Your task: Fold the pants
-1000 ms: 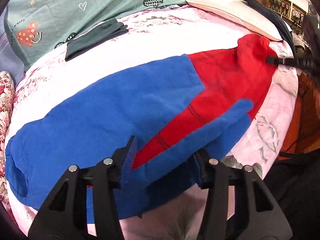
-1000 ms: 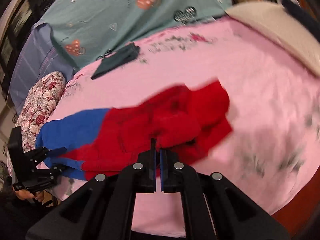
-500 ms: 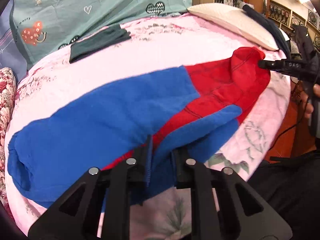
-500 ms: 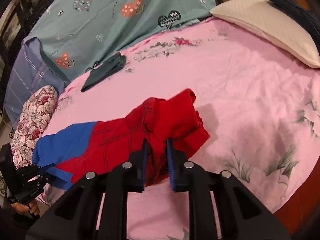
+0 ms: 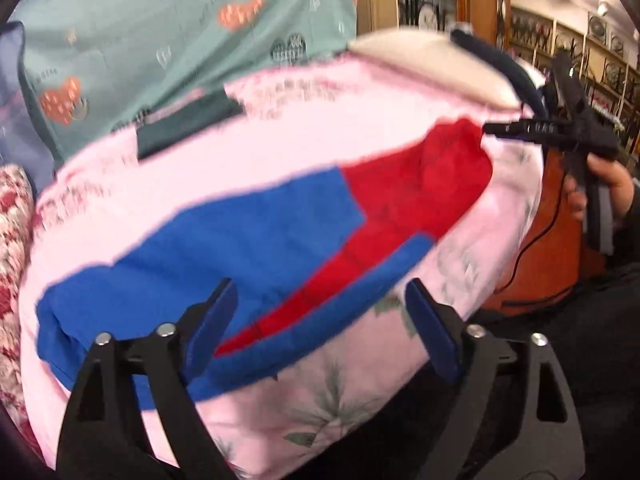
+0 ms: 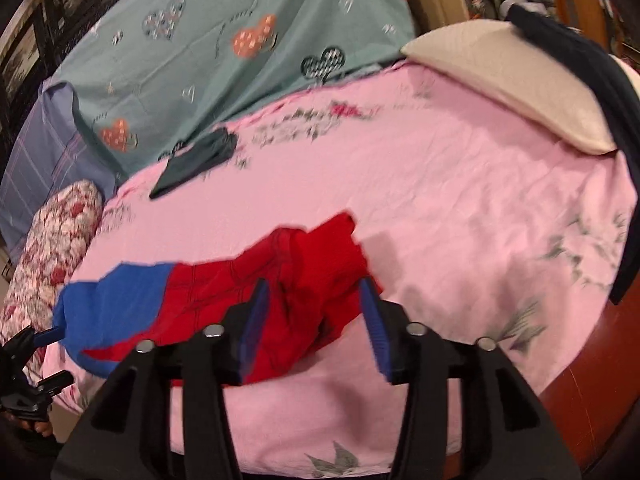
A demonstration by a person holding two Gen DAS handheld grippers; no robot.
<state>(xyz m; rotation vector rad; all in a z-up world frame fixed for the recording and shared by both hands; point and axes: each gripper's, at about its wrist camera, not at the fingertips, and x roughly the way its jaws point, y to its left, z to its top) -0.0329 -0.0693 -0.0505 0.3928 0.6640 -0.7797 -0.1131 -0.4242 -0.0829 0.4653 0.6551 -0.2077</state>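
Note:
The blue and red pants [image 5: 256, 240] lie flat along the near edge of the pink bed [image 5: 328, 136], the blue end to the left and the red end to the right. My left gripper [image 5: 320, 312] is open and empty just above the blue near edge. My right gripper [image 6: 316, 316] is open and empty over the bunched red end [image 6: 304, 268]. The right gripper also shows at the right in the left wrist view [image 5: 532, 130]. The left gripper shows at the lower left of the right wrist view [image 6: 28, 364].
A folded dark garment [image 6: 196, 160] lies at the back of the bed. A teal patterned sheet [image 6: 224, 40] hangs behind. A cream pillow [image 6: 508, 76] with a dark cloth [image 6: 592, 76] lies at the far right. A floral cushion [image 6: 48, 240] is at the left.
Both grippers were shut on the pants half a second ago; now both have opened, let go and drawn back a little. The pants lie on the bed.

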